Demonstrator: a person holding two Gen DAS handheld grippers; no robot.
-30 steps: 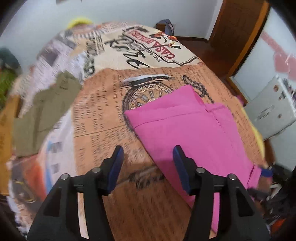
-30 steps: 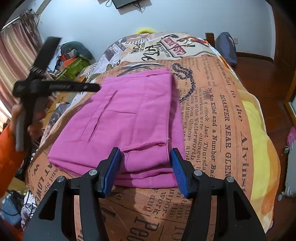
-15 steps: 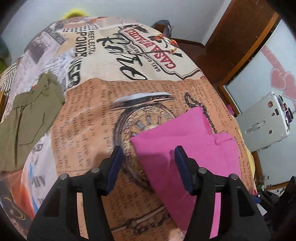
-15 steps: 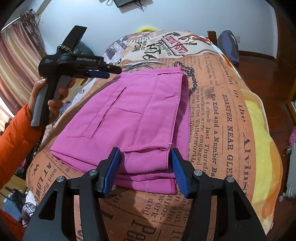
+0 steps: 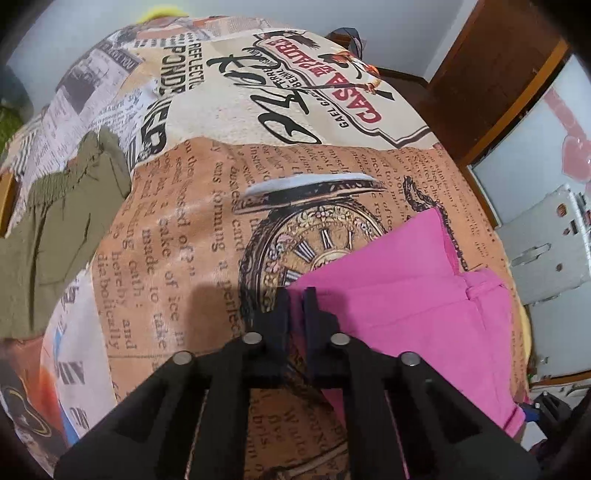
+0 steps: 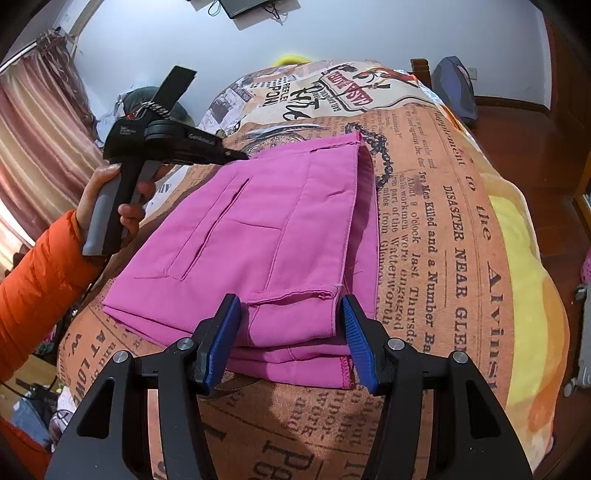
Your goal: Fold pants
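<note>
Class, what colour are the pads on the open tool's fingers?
Blue, ribbed pads on the right tool, clearest in the right wrist view.

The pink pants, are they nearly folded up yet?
Nearly. The pink cloth pants already lie in a flat stack of layers on the newspaper-print bedspread. The left gripper is shut on their far corner; the right gripper waits open at the near edge. Perhaps one fold remains.

walls: pale blue-grey wall across top | floor: dark wood floor upper right | window: striped curtain far left | furniture: bed under newspaper-print bedspread centre
</note>
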